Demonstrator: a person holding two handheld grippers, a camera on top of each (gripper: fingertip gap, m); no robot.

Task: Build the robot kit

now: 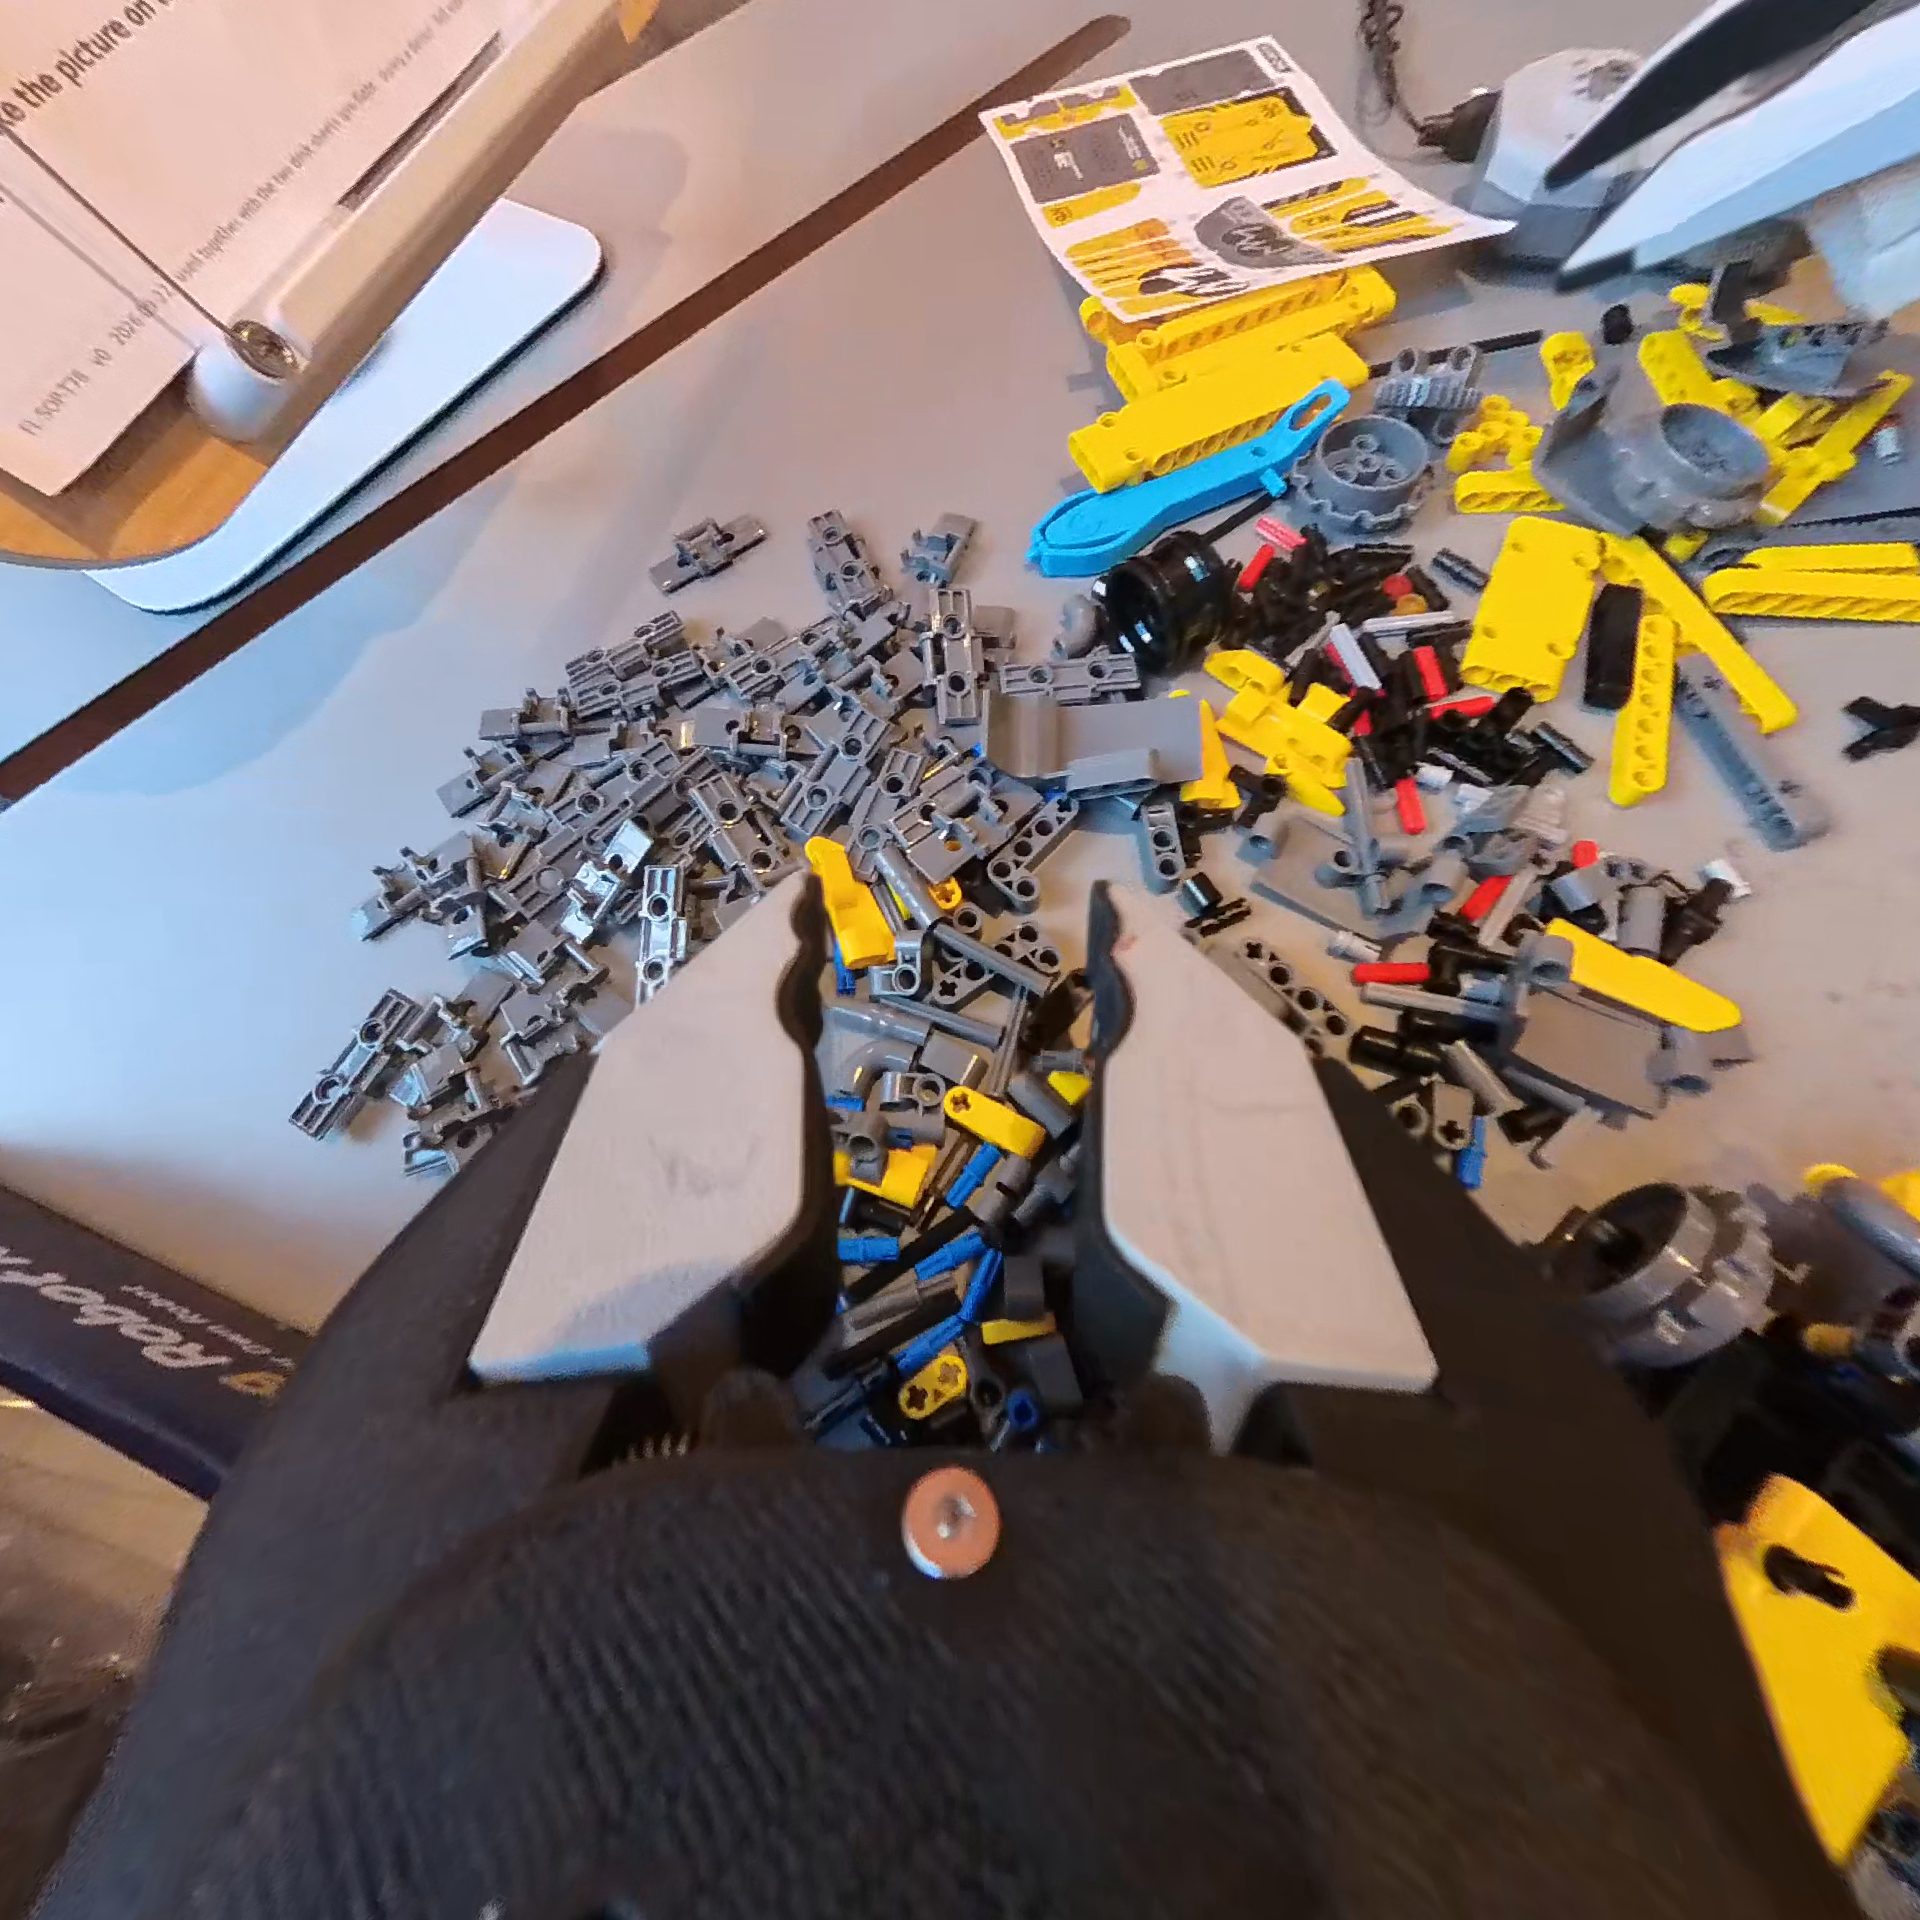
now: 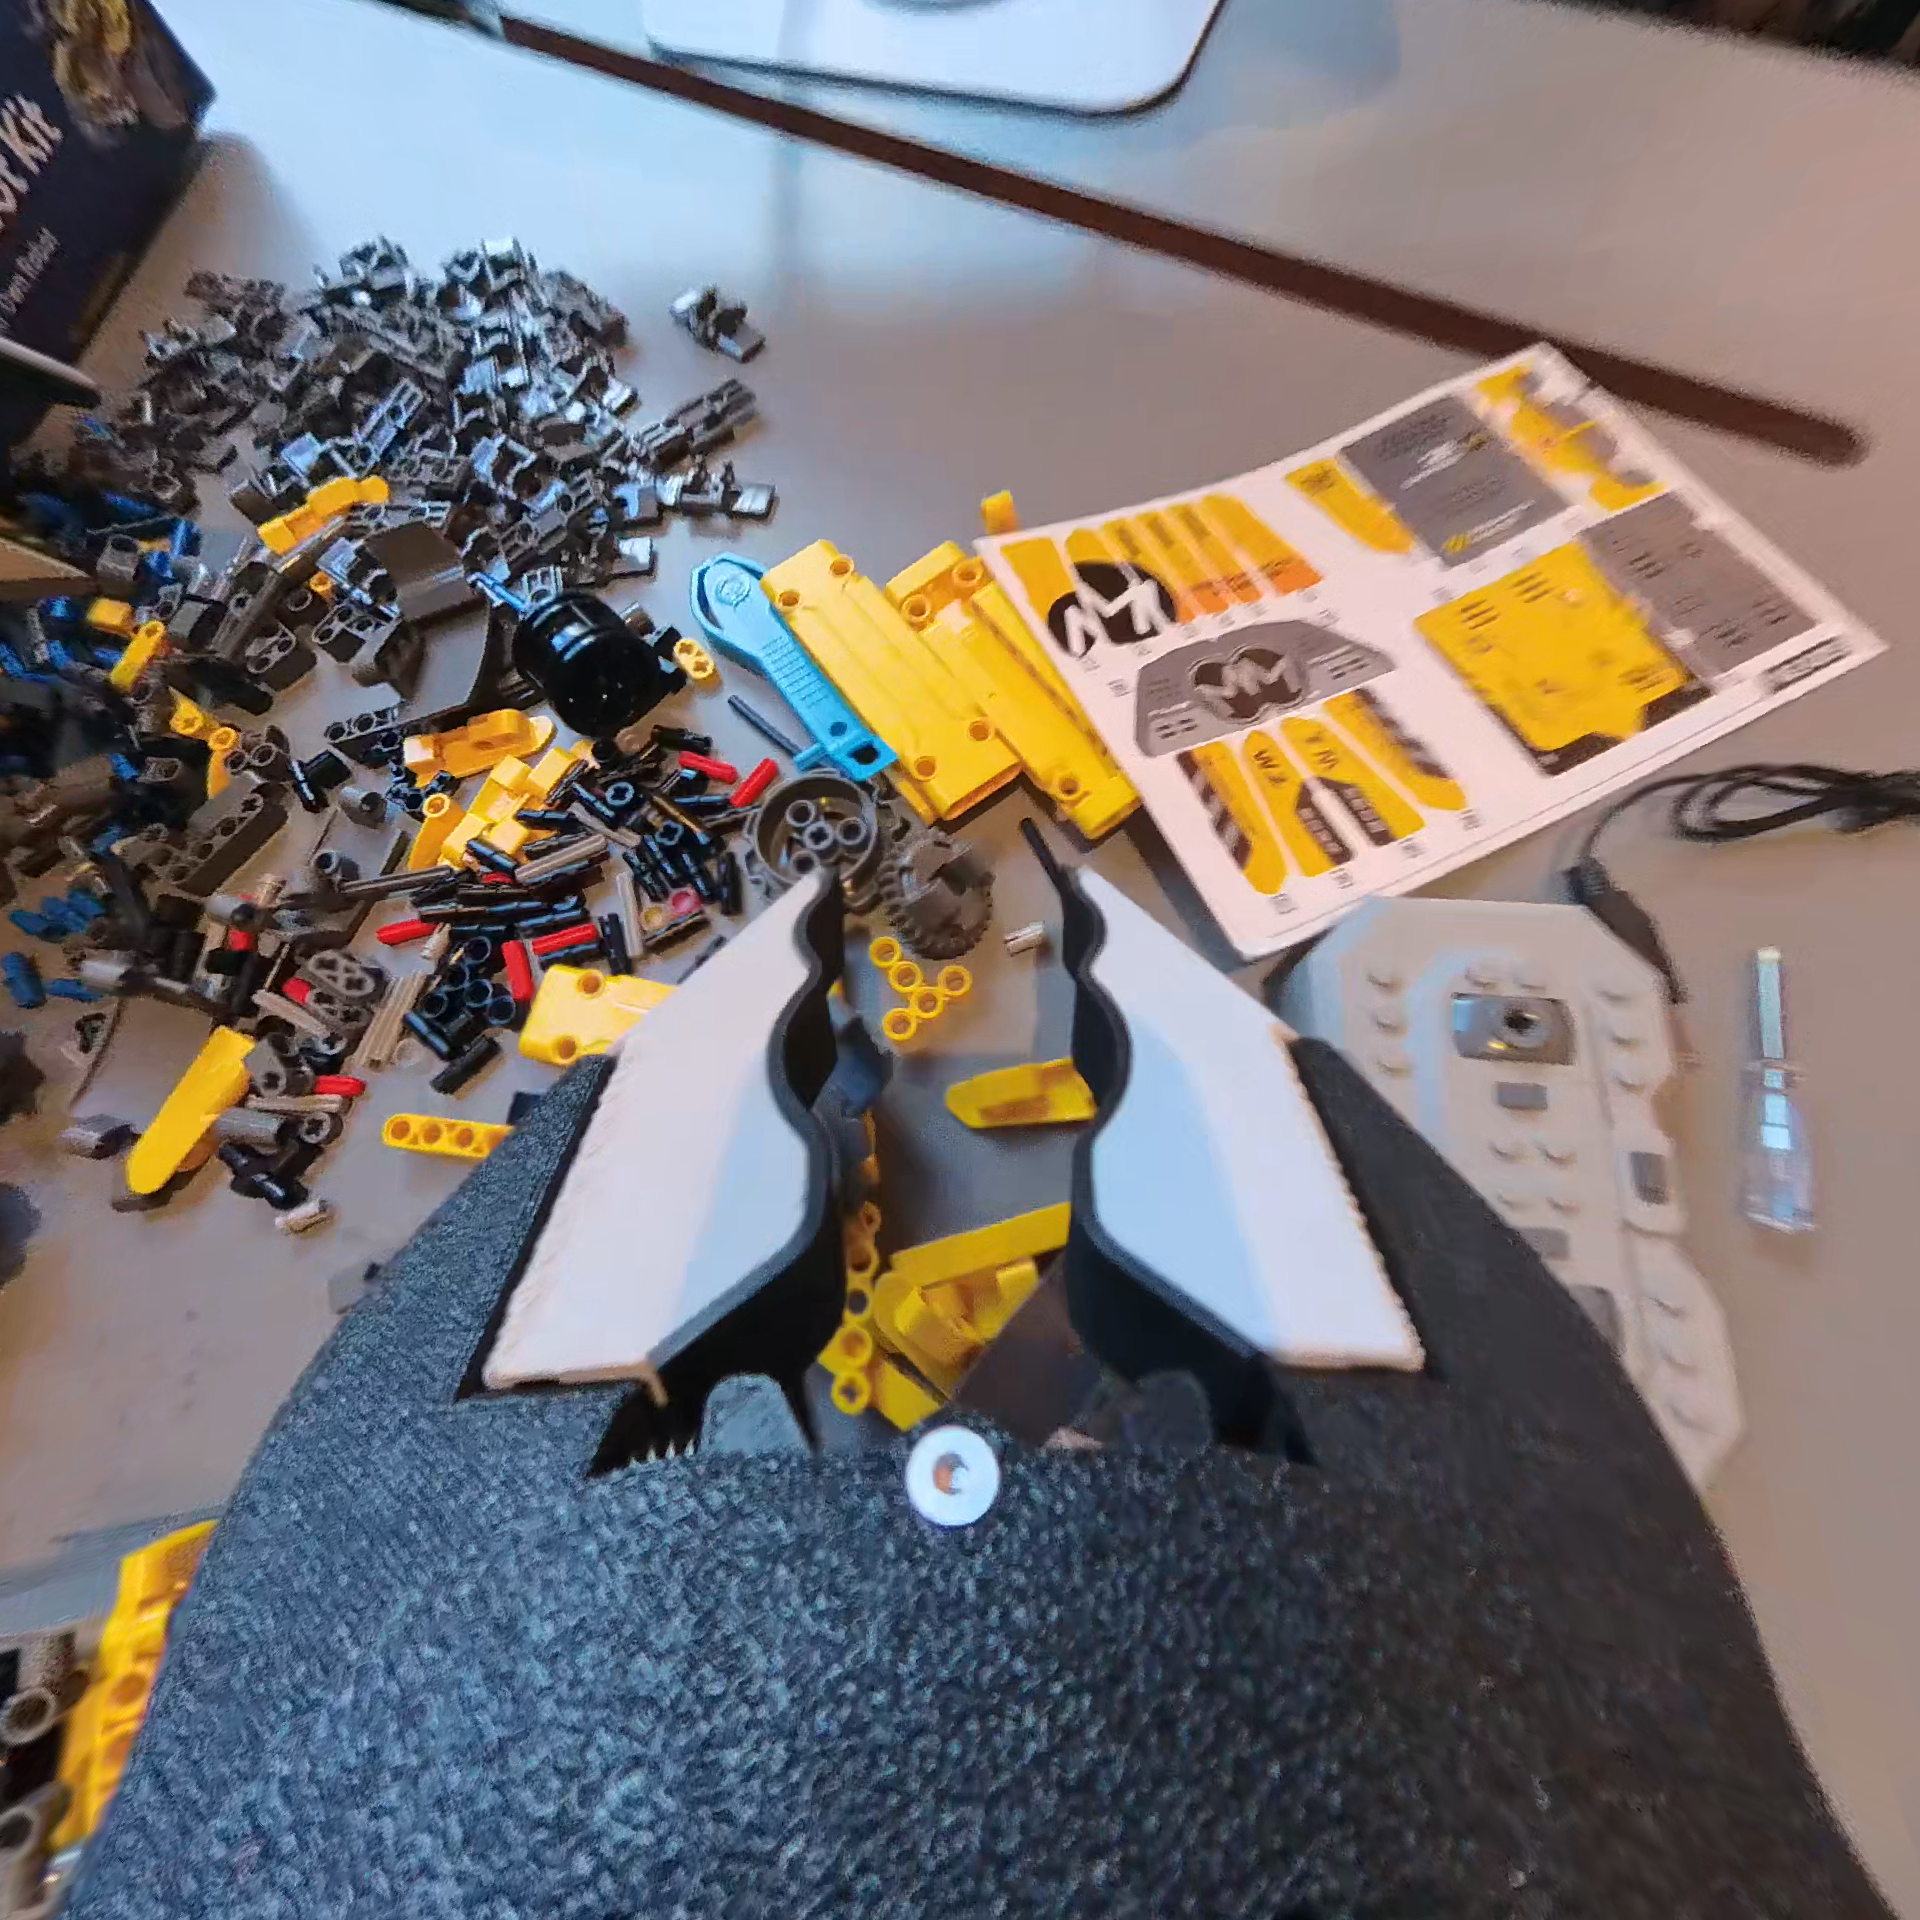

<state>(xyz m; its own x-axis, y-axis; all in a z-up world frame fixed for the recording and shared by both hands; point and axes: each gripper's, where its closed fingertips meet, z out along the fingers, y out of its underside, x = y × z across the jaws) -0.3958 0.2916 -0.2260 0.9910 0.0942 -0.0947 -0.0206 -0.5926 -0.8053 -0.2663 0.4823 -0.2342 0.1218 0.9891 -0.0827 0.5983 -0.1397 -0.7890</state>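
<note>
In the left wrist view, the left gripper [image 1: 951, 914] hangs over a heap of small mixed parts [image 1: 935, 1174] on the grey table [image 1: 260, 935]. Its jaws stand apart with a moderate gap and clamp nothing; blue pins, grey connectors and short yellow pieces lie loose between them. A short yellow piece [image 1: 854, 912] lies just beside the left fingertip, its long axis running away from the camera. Taking the blue separator tool [image 1: 1174, 488] as landmark: it lies beyond the gripper, its long axis slanting from lower left to upper right, with the looped end at upper right. The black wheel hub [image 1: 1164, 601] is just below it, the long yellow panels [image 1: 1226, 384] touch it above, and the sticker sheet [image 1: 1226, 177] lies farther above. The pile of dark grey links [image 1: 665, 800] spreads to its lower left. The right gripper [image 1: 1745, 135] shows blurred at its upper right.

In the right wrist view, the right gripper [image 2: 940, 899] also has its jaws parted and empty, over yellow beams [image 2: 956, 1299]. The blue separator tool [image 2: 784, 665] lies beyond the fingertips to the left, its long axis slanting from upper left to lower right. The sticker sheet [image 2: 1455, 634] lies to its right, the grey hub unit [image 2: 1507, 1091] to its lower right, and a clear-handled screwdriver [image 2: 1777, 1101] farther right, pointing away.
</note>
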